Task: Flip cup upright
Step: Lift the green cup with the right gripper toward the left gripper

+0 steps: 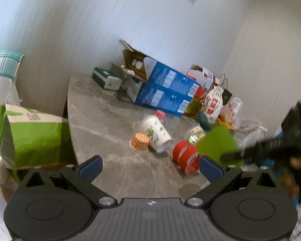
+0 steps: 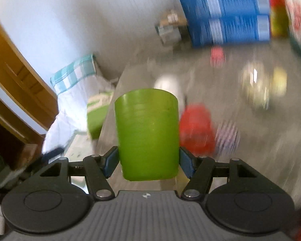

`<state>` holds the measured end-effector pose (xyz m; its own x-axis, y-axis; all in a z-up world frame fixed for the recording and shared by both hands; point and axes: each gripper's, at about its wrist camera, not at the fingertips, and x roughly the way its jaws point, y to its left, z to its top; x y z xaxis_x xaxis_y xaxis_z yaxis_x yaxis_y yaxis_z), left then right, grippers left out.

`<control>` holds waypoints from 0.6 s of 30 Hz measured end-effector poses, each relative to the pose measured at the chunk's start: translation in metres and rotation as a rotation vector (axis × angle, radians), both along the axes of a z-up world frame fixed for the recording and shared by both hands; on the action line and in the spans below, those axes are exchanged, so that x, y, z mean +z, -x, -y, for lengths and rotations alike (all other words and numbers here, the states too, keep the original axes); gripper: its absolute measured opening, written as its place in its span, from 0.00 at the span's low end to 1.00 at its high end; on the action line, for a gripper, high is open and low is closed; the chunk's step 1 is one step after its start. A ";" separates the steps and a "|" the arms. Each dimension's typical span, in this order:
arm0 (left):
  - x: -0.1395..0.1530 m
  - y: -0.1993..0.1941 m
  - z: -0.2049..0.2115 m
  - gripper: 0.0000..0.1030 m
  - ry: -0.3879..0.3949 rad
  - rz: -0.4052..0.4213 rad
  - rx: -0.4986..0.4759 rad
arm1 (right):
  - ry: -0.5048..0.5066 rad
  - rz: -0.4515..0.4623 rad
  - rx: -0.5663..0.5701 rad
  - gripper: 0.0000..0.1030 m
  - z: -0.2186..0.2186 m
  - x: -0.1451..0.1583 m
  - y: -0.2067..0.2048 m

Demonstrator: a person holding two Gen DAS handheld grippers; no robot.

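My right gripper [image 2: 148, 160] is shut on a green plastic cup [image 2: 147, 132], blue pads pressed on both sides, held above the grey marble table [image 2: 250, 130]. The right wrist view is motion-blurred. In the left wrist view the same green cup [image 1: 216, 144] hangs at the right, held by the black right gripper [image 1: 228, 156]. My left gripper [image 1: 150, 167] is open and empty above the table's near edge. A white paper cup [image 1: 155, 133] lies on its side mid-table.
An orange cupcake liner [image 1: 139, 142], a red cup on its side [image 1: 185, 157], a clear lidded tub [image 1: 195, 133] and a red striped liner [image 1: 160, 114] lie around. Blue boxes [image 1: 166, 92] and bags [image 1: 213, 102] line the wall. A green bag [image 1: 32, 136] stands left.
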<state>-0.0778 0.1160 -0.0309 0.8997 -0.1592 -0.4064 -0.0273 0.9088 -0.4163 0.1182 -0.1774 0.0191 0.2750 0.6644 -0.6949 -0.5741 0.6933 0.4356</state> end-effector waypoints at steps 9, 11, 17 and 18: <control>-0.011 0.005 0.009 1.00 0.145 -0.134 -0.091 | -0.050 -0.189 -0.095 0.63 -0.012 -0.067 0.008; -0.012 0.001 0.014 1.00 0.145 -0.152 -0.085 | -0.055 -0.208 -0.113 0.63 -0.015 -0.071 0.010; -0.017 -0.030 0.016 0.99 0.180 -0.249 -0.104 | -0.054 -0.206 -0.129 0.63 -0.020 -0.079 0.028; -0.018 -0.035 0.017 0.99 0.193 -0.266 -0.101 | -0.054 -0.201 -0.131 0.63 -0.020 -0.079 0.029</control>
<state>-0.0423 0.0994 -0.0492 0.7424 -0.3388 -0.5780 -0.0718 0.8175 -0.5714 0.0890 -0.1576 -0.0599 0.2207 0.6702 -0.7086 -0.3786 0.7284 0.5710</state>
